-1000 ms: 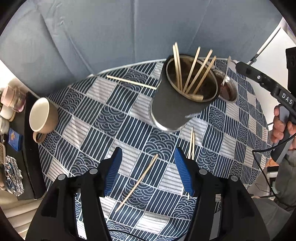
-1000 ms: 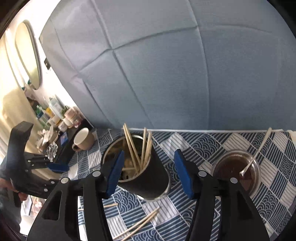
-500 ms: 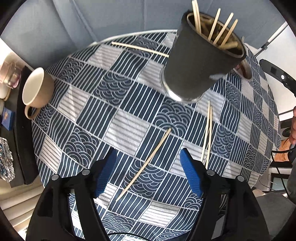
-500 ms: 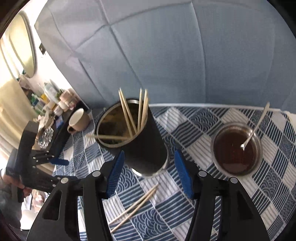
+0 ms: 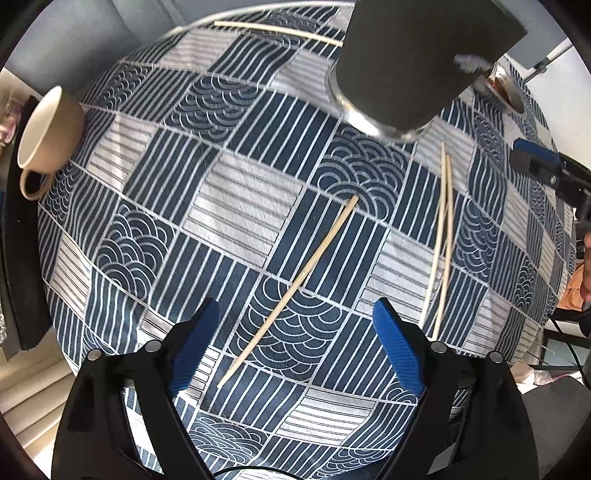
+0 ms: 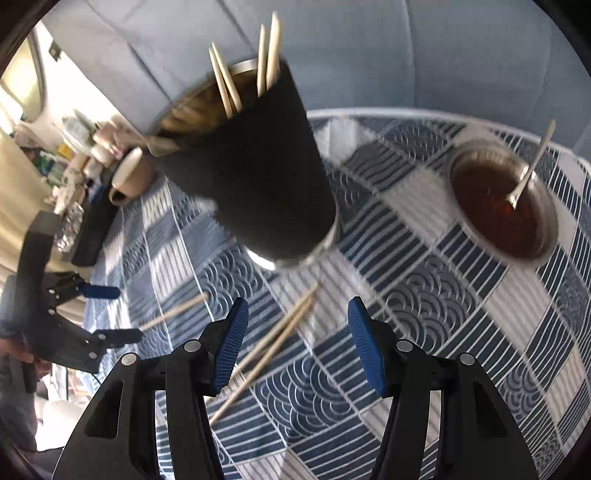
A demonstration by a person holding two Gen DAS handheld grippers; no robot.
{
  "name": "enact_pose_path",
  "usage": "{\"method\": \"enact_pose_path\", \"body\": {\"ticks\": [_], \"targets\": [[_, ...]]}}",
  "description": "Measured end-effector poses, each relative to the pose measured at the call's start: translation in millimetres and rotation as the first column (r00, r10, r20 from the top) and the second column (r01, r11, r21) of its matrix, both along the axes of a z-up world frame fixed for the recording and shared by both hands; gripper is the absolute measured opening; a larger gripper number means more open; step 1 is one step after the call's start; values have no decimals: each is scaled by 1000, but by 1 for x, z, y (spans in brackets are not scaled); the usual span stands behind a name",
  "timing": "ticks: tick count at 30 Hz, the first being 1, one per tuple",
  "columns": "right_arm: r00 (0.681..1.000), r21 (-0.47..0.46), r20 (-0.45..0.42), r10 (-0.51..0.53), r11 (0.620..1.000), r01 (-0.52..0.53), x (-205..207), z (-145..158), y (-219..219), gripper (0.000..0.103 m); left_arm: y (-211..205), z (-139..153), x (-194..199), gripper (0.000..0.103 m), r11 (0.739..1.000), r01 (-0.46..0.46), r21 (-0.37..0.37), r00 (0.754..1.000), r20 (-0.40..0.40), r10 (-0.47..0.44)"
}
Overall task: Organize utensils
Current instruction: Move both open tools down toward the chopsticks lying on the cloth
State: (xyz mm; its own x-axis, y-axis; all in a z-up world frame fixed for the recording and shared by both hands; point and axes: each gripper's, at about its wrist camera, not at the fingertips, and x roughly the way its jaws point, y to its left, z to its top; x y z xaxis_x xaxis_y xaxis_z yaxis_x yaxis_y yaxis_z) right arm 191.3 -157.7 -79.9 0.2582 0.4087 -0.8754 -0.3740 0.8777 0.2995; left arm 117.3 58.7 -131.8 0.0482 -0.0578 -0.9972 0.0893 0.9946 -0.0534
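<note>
A black utensil cup holding several wooden chopsticks stands on the blue patterned tablecloth. One loose chopstick lies diagonally under my left gripper, whose jaws are opening above it with nothing pressed between the pads. A pair of chopsticks lies to its right, seen also under my right gripper as the pair. The right gripper hangs open and empty over them. Another chopstick lies at the table's far edge. The left gripper shows at the left of the right wrist view.
A beige mug sits at the table's left edge. A glass bowl of dark sauce with a metal spoon stands right of the cup. A grey upholstered wall rises behind. A cluttered shelf lies far left.
Both grippers have come down closer to the table. The left jaws have spread wider over the single chopstick. The right gripper has tilted down toward the chopstick pair.
</note>
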Motion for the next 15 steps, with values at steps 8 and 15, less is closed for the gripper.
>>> {"method": "enact_pose_path", "body": {"ticks": [8, 15], "targets": [[997, -71, -75, 23, 997, -29, -9, -33, 18, 53, 3, -21, 0, 90, 1000, -9, 24, 999, -31, 10], [994, -122, -111, 6, 992, -19, -9, -50, 28, 53, 6, -30, 6, 92, 998, -24, 51, 1000, -11, 25]]}}
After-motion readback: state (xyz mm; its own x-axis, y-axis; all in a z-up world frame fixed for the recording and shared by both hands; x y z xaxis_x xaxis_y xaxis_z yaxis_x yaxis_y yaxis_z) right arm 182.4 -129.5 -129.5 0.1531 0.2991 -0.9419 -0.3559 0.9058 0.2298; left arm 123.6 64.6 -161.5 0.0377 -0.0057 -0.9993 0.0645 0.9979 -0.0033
